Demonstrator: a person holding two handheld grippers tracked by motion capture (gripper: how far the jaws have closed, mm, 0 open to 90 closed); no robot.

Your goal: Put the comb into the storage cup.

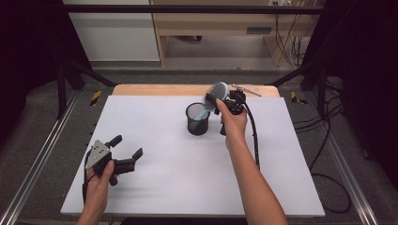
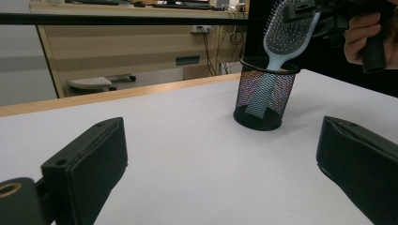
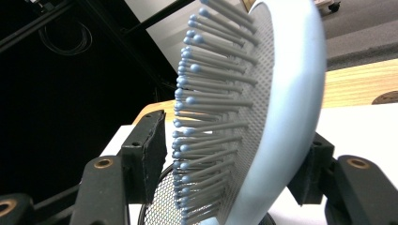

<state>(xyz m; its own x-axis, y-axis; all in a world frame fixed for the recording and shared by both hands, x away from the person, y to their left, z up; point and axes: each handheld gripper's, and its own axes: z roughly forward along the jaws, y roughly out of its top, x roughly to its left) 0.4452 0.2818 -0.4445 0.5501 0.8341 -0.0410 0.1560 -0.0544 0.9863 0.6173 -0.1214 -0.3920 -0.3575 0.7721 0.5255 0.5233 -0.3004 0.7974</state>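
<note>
Black jaws of the left gripper [image 1: 126, 146] gape wide over bare white table [image 1: 155, 187]; mid-table, a mesh cup [image 1: 197, 119] holds a pale blue hairbrush [image 1: 213, 96], handle down; right gripper [image 1: 219, 99] loosely straddles its head, pads apart.

The pale blue hairbrush [image 3: 263, 117] stands between the right claw's [image 3: 230, 164] parted jaws, above the mesh cup [image 3: 159, 206].

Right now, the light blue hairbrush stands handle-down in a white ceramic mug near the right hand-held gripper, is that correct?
Not quite: the holder is a black mesh pen cup, not a white ceramic mug, as the left gripper view shows. The light blue hairbrush does stand handle-down in it, near the right hand-held gripper.
</note>
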